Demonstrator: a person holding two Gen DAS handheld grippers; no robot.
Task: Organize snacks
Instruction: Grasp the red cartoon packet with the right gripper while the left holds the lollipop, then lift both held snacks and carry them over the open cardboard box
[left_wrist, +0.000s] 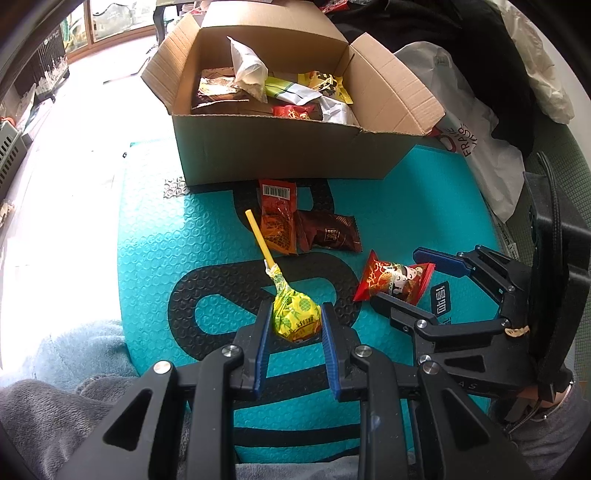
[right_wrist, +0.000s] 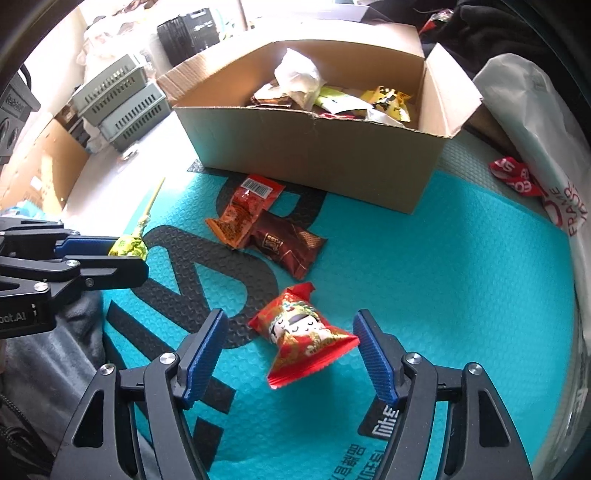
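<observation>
Left claw (left_wrist: 295, 325): clenched on the lollipop (left_wrist: 295, 314), blue pads pressed to either side of its yellow-green wrapped head.
Lollipop axis: yellow stick slanting away from the claw, up and leftward toward the cardboard box (left_wrist: 288, 155).
Right claw (right_wrist: 291, 354): released, pads well apart, nothing pinched.
Red candy packet (right_wrist: 303, 334): flat on the teal mat (right_wrist: 443, 277), between the right claw's open pads but touching neither; long axis running diagonally across the gap, crimped ends toward upper middle and lower left.
Nearer claw: right one for the red packet; left one already occupied.
Box direction: straight ahead of both claws, beyond the orange packet (right_wrist: 240, 214) and brown packet (right_wrist: 288, 243) lying just before its near wall.
Likely next: lollipop carried forward over the box rim; red packet probably needing a squarer wrist roll before closing.
</observation>
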